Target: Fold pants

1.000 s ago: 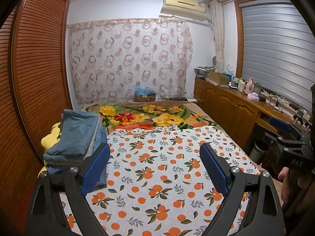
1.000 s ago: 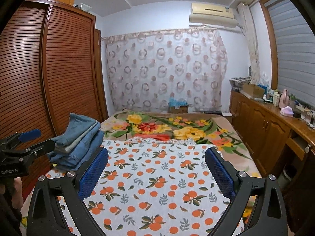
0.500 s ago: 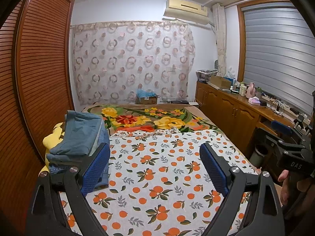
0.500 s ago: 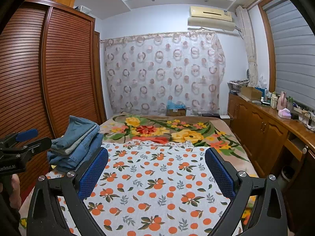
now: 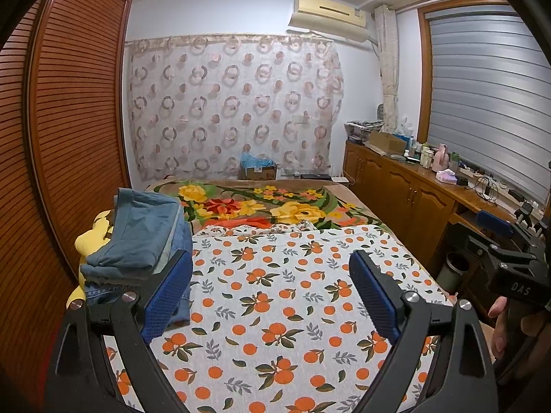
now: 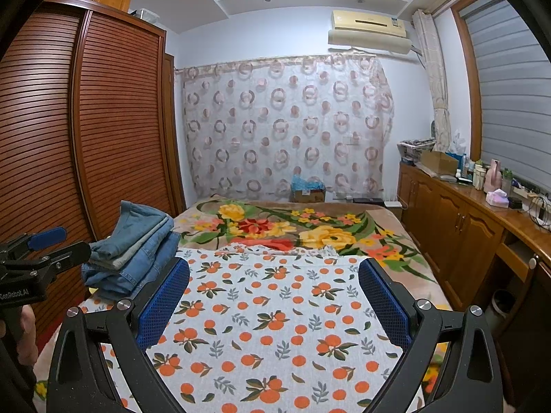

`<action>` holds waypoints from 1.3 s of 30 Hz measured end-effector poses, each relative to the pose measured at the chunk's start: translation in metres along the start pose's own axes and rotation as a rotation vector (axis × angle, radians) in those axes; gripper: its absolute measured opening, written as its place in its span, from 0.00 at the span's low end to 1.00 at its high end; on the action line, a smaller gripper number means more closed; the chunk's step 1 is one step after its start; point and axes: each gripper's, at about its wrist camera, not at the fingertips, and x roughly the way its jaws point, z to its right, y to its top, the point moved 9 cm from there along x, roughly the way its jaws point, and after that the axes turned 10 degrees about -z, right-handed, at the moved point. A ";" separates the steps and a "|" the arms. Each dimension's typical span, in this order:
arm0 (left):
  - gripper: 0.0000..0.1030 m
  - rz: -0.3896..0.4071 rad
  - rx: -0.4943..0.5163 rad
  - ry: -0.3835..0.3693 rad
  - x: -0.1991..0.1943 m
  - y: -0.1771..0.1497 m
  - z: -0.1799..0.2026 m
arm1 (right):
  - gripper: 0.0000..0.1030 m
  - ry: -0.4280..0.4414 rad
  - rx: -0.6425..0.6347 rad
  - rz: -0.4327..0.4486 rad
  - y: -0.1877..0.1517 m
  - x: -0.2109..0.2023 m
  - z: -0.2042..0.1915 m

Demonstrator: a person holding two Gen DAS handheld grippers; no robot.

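Over the last second both cameras have tipped upward, showing more ceiling, while the stack of folded jeans (image 5: 137,237) stays at the left edge of the bed (image 5: 275,309), against the louvred wardrobe (image 5: 69,137); I judge the fold finished or a fresh pair due. The left claw (image 5: 270,296) and right claw (image 6: 273,301) both gape wide, empty. Only the left view shows yellow fabric (image 5: 91,237) under the stack.

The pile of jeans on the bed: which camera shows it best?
The right wrist view: the pile of jeans shows its separate folded layers, only its lower corner hidden. In the left wrist view the pile sits closer, but the left claw covers more of it.
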 end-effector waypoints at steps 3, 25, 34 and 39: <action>0.90 0.001 -0.001 0.001 0.001 -0.001 -0.001 | 0.96 0.000 0.000 0.000 0.000 0.000 0.000; 0.90 0.002 0.000 0.004 0.000 -0.002 -0.003 | 0.96 0.002 -0.004 0.001 -0.001 0.002 0.001; 0.90 -0.001 0.001 0.004 0.001 -0.002 -0.002 | 0.96 0.003 -0.004 0.002 -0.002 0.002 0.001; 0.90 0.000 0.001 0.004 0.001 -0.001 -0.002 | 0.96 0.004 -0.004 0.002 -0.002 0.002 0.001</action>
